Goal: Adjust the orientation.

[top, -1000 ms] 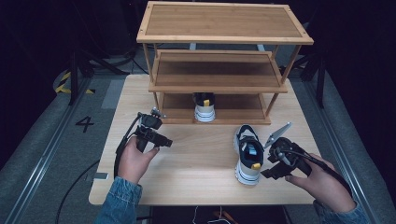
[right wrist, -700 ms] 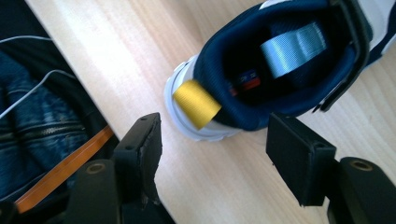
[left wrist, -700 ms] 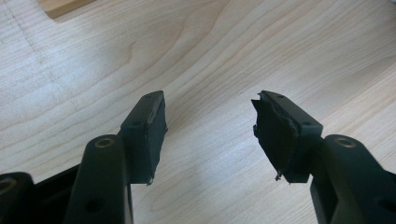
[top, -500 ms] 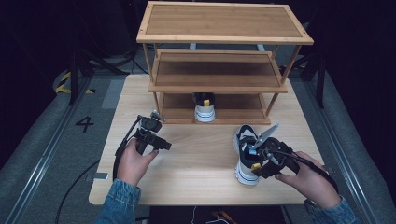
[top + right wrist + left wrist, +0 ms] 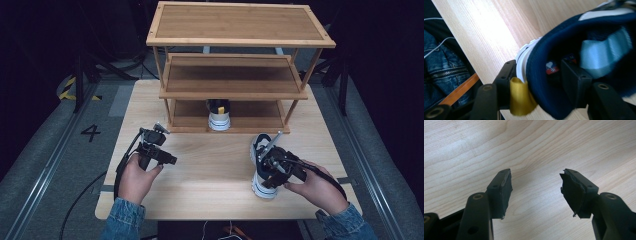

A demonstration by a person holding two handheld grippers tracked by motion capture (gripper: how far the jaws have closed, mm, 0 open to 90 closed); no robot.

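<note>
At the near right of the worktop (image 5: 215, 165) stands a navy and white sneaker (image 5: 261, 172), its long axis running away from the person toward the wooden shoe rack (image 5: 235, 75), heel nearest the person. The right gripper (image 5: 274, 167) has come over that heel from the right: one of its fingers (image 5: 574, 82) sits inside the collar, the other outside against the white heel beside the yellow pull tab (image 5: 520, 96). Those fingers have just been closing with the heel wall between them, though whether they press yet I cannot tell. The right hand (image 5: 315, 187) is plainly the nearer one (its wrist angled in low). Well apart, the left gripper (image 5: 159, 150) hangs over bare wood, fingers (image 5: 500, 191) spread and holding nothing. A matching sneaker (image 5: 219, 114) already rests on the rack's lowest shelf, so a lift and forward carry looks likely.
</note>
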